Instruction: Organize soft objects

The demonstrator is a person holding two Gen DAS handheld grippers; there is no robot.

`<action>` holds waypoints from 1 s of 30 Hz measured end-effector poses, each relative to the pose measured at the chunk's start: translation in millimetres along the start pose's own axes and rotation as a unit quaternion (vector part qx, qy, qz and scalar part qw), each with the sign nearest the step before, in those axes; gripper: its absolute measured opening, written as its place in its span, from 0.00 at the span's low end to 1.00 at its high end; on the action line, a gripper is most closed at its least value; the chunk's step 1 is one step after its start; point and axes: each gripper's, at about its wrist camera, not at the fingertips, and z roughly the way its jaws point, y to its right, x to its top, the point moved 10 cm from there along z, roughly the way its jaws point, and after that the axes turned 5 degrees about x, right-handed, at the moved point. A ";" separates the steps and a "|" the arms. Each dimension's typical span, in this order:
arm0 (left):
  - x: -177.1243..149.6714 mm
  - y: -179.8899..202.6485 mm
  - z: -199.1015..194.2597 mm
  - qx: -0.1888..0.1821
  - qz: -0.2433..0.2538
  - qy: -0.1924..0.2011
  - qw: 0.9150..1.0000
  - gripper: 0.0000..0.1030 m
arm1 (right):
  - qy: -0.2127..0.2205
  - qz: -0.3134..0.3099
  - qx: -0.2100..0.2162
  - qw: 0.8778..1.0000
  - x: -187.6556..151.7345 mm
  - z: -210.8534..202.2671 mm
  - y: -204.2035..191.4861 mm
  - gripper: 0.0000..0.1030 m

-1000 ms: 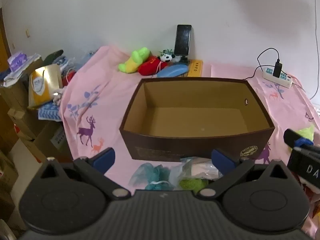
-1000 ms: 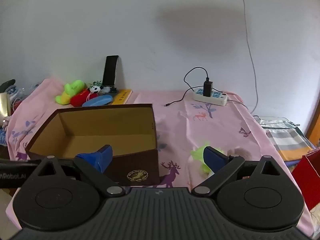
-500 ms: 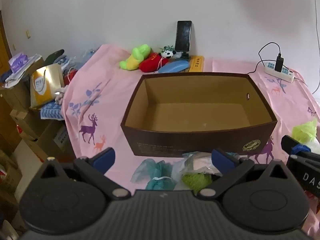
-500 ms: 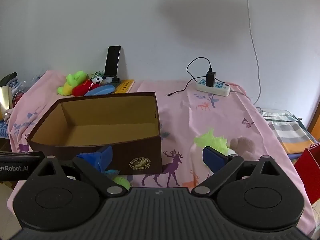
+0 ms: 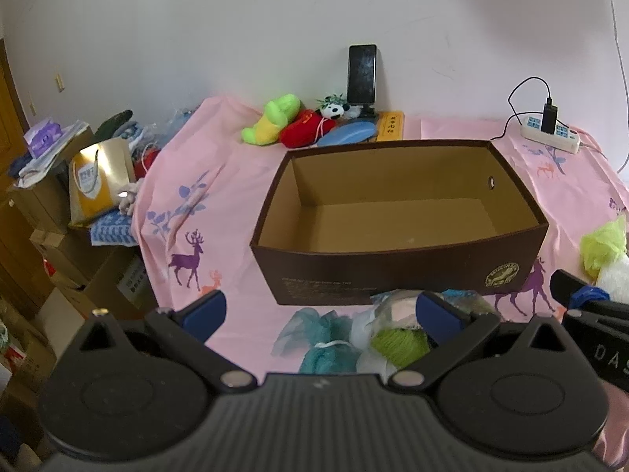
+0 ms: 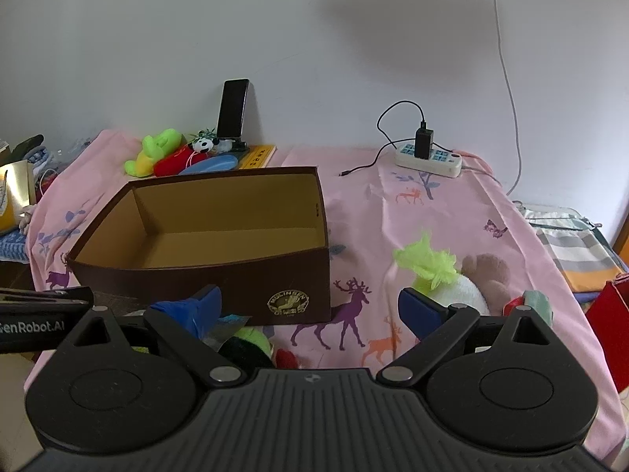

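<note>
Both grippers sit spread with nothing between the pads: left gripper (image 5: 321, 312) over the front edge of the pink tablecloth (image 5: 236, 204), right gripper (image 6: 310, 308) further toward the cloth's right side. Just past the left fingers, near the front edge: teal mesh pouf (image 5: 320, 340), lime yarn ball (image 5: 399, 346), and a pale bagged bundle (image 5: 397, 308) touching the yarn ball. Whether the bundle touches the box front I can't tell. Right view shows the same lime ball (image 6: 253, 340) beside the left finger, plus a small red item (image 6: 286, 358), too hidden to identify. On the right half of the cloth, close to the right gripper: white plush with lime-green tuft (image 6: 440, 275), brown plush (image 6: 491, 275) touching it behind, and a small red-and-mint piece (image 6: 528, 303) at the finger linkage. Brown cardboard box (image 5: 397, 271) sits mid-cloth, open top, interior bare tan card, gold round logo on its front wall. Behind the box along the back edge: lime-and-yellow plush (image 5: 271, 124), red plush (image 5: 304, 133), panda plush (image 5: 334, 109), blue oval soft piece (image 5: 348, 133), all bunched together, and a yellow flat box (image 5: 389, 128). Black phone (image 5: 361, 72) stands upright against the wall behind them. White power strip (image 6: 428, 159) with a black charger plugged in lies at the back right corner.
</note>
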 end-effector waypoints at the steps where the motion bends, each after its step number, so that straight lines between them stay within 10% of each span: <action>1: -1.3 -0.6 -0.9 0.000 0.001 0.000 1.000 0.99 | -0.001 0.001 0.001 1.000 -1.0 -1.5 0.0 0.81; 17: -28.1 -11.5 -24.4 -0.013 0.018 0.012 1.000 0.99 | 0.008 -0.019 0.026 0.999 -14.4 -32.6 -16.9 0.79; 30: -90.0 6.8 -27.1 -0.164 0.035 -0.017 0.986 0.99 | -0.033 0.031 0.058 0.997 -50.4 -23.1 2.4 0.78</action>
